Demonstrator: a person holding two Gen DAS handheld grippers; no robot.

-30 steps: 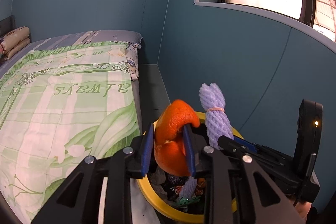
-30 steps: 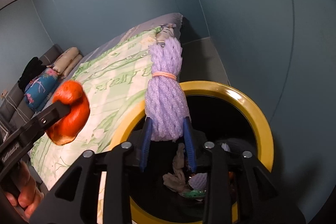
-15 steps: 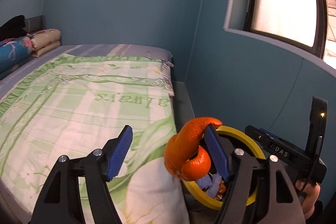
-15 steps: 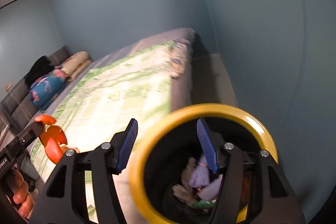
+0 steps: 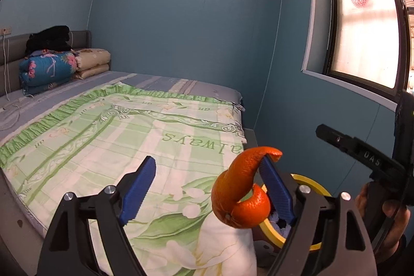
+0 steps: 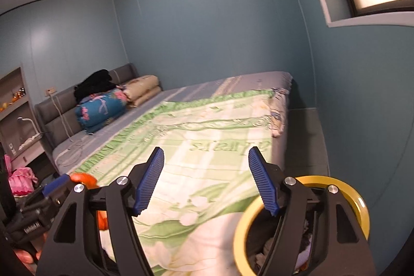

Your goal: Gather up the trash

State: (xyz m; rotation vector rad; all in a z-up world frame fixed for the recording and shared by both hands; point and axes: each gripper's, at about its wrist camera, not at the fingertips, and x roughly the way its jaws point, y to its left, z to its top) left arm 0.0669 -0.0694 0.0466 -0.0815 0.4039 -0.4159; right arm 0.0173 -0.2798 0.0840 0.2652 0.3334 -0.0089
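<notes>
Moved since a second ago: both grippers have lifted away from the bin; the purple foam bundle has left the right gripper and the bed now fills both views.
Left gripper [image 5: 207, 188]: jaws wide and opening; the left pad stands clear, nothing is clamped.
Orange peel [image 5: 242, 193]: clings to the inner face of the right-hand pad at about 5 o'clock in the left view, curled over its tip; it looks stuck there rather than gripped, which would explain why it has not dropped.
Right gripper [image 6: 207, 183]: jaws apart and opening, nothing between the pads; only the quilt shows through the gap.
Bin [image 6: 361, 201]: yellow-rimmed, on the floor at the foot corner of the bed, at 5 o'clock in the right view; crumpled scraps lie inside, so it sits within reach of the mattress edge for quick drops.
Purple foam [image 5: 280, 223]: a sliver shows inside the bin behind the left gripper's right-hand pad.
Quilt [image 5: 134, 136]: green and white, spread flat over the bed; no loose rubbish shows on it.
Person's hand [image 5: 388, 214]: wraps the right gripper's handle at 4 o'clock in the left view.
Judgement: the peel is not yet binned and hangs off to the bed side of the rim, so a shake there may drop it on the quilt.
</notes>
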